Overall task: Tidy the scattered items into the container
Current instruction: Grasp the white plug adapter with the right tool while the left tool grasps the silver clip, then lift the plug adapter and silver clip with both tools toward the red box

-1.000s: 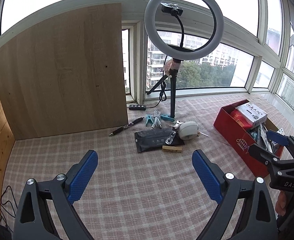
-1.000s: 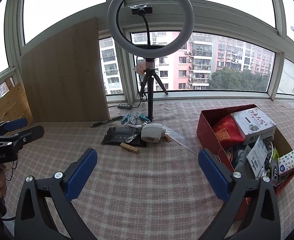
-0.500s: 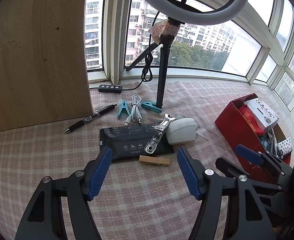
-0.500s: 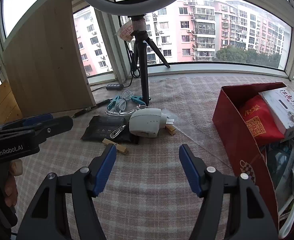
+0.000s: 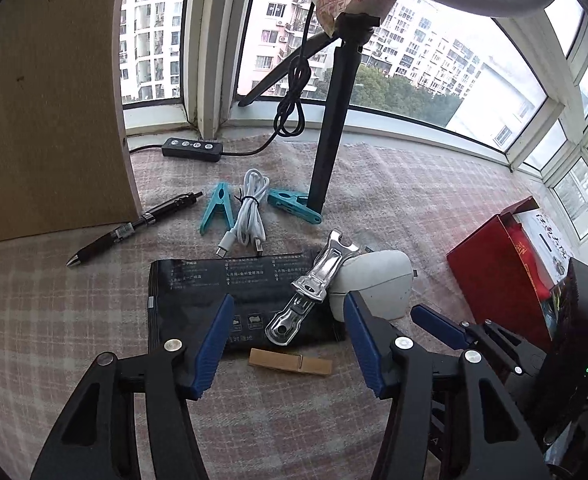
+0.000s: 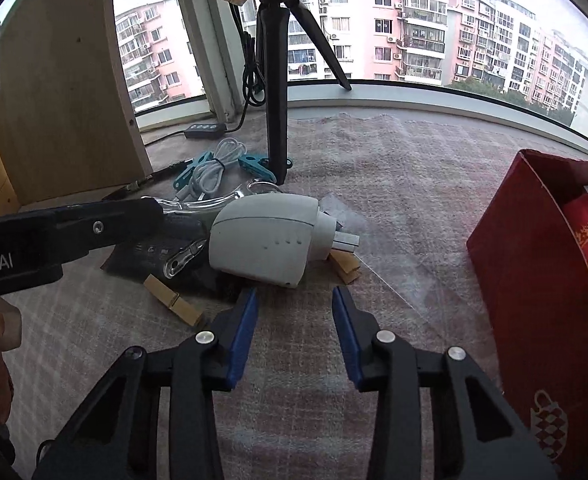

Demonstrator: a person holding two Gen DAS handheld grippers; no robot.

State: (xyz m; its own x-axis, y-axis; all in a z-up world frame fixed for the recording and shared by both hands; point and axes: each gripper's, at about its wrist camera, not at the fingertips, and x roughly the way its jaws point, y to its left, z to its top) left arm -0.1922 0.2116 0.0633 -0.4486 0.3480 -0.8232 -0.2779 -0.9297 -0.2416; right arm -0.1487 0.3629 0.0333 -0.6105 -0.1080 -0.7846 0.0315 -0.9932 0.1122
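On the checked cloth lie a black pouch [image 5: 197, 284], a metal clip [image 5: 314, 288] across it, a white plug adapter [image 5: 378, 280] and a wooden clothespin [image 5: 289, 362]. My left gripper [image 5: 287, 298] hovers over the pouch and clip; its jaws are closing and the pads touch nothing. My right gripper [image 6: 294, 294] stands just short of the adapter [image 6: 265, 236], jaws closing with nothing between them. Farther back are a pen [image 5: 133, 226], two teal clothespins [image 5: 215, 208], [image 5: 294, 204] and a white cable [image 5: 247, 212]. The red box [image 6: 534, 260] is on the right.
A ring-light tripod [image 5: 330, 128] stands behind the items, with its cable and switch [image 5: 191, 148] by the window sill. A wooden board [image 5: 45, 100] leans at the left. A second wooden clothespin [image 6: 346, 268] lies under the adapter's plug. The red box holds several packets.
Both grippers have dropped and moved forward toward the pile, which now fills the views. Both pairs of jaws have narrowed from wide open.
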